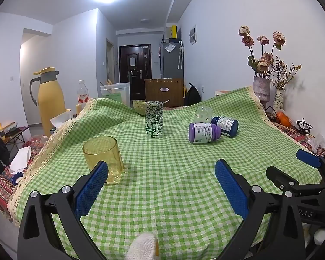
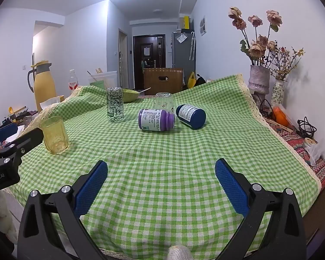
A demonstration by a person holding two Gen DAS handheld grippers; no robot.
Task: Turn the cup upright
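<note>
While both tools are held spread wide with nothing between their blue pads, no cup has yet been grasped. The left tool point(image 1: 161, 166) and the right tool point(image 2: 161, 166) hover side by side over the near edge of the worktop point(image 1: 162, 205), which is covered by a green-and-white checked cloth.

The tall clear glass cup with green scribble print point(image 1: 153, 120) is judged to be the one to flip, since its lettering is seen upside down and what looks like its base is uppermost. It stands toward the far edge, left of the middle, with its long axis vertical. It lies ahead of both tools, almost straight ahead of the left tool and ahead to the left of the right one, so the left hand is judged the nearer.

A small clear spotted glass point(image 1: 203, 113) toward the far edge, right of the middle, also appears to stand mouth down. A yellow glass tumbler point(image 1: 103, 158) near the left edge stands mouth up and looks empty. A purple plastic bottle point(image 1: 203, 133) and a dark blue plastic bottle point(image 1: 226, 125) lie on their sides just before the small glass; their contents cannot be told.
</note>
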